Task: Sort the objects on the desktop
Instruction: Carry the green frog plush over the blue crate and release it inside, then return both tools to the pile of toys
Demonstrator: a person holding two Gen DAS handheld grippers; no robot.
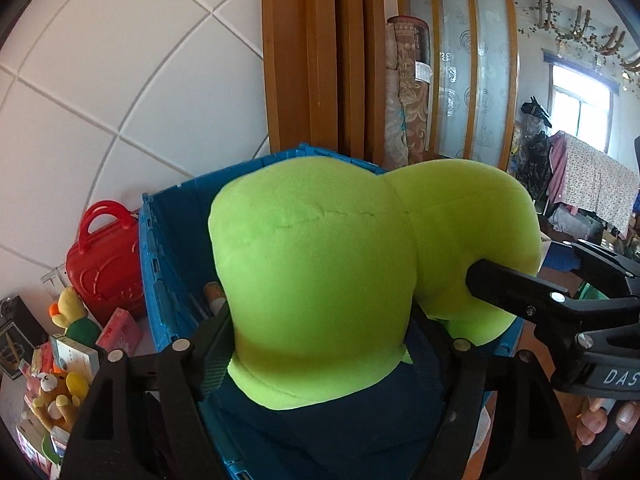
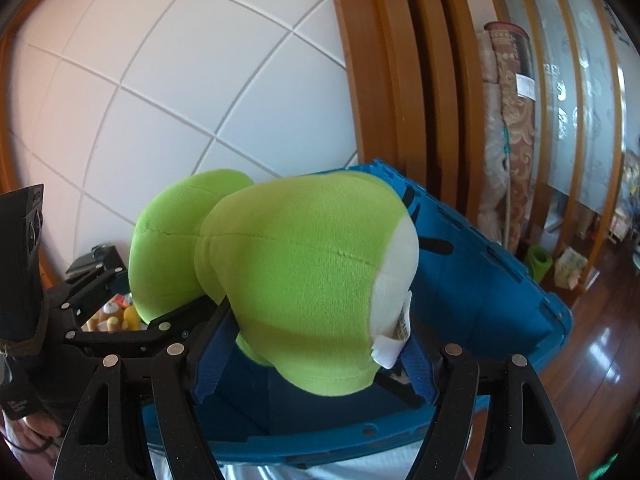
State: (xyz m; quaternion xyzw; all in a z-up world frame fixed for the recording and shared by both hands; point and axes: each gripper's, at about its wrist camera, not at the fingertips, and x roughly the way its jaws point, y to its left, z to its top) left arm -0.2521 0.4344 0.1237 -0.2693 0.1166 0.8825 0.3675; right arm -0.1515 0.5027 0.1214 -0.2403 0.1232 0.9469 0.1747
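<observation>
Between the fingers of the left gripper [image 1: 320, 354] one rounded lobe of a big lime-green plush toy [image 1: 320, 280] is being held, the jaws standing wide with the soft fabric bulging between them. Whether the pads are pressing or only cradling is hard to say. The right gripper [image 2: 316, 354] is being kept spread around the other lobe of the same toy, near its white patch and sewn-in label, and here the blue pads are lying against the plush on both sides.

The toy is being carried by both grippers above the open blue plastic crate [image 1: 160, 240] — that looks like the step in hand, a placing into the bin. The next move would call for lowering over the crate's mouth and letting both pairs of jaws go together, so the bulky toy is not left hanging on the rim.

Much is being hidden — the crate's floor is mostly covered by the plush, only a small bottle-like thing showing inside. A red plastic toy handbag [image 1: 106, 256] and a cluster of small plush figures [image 1: 60, 384] are sitting beside the crate, partly cut off.
</observation>
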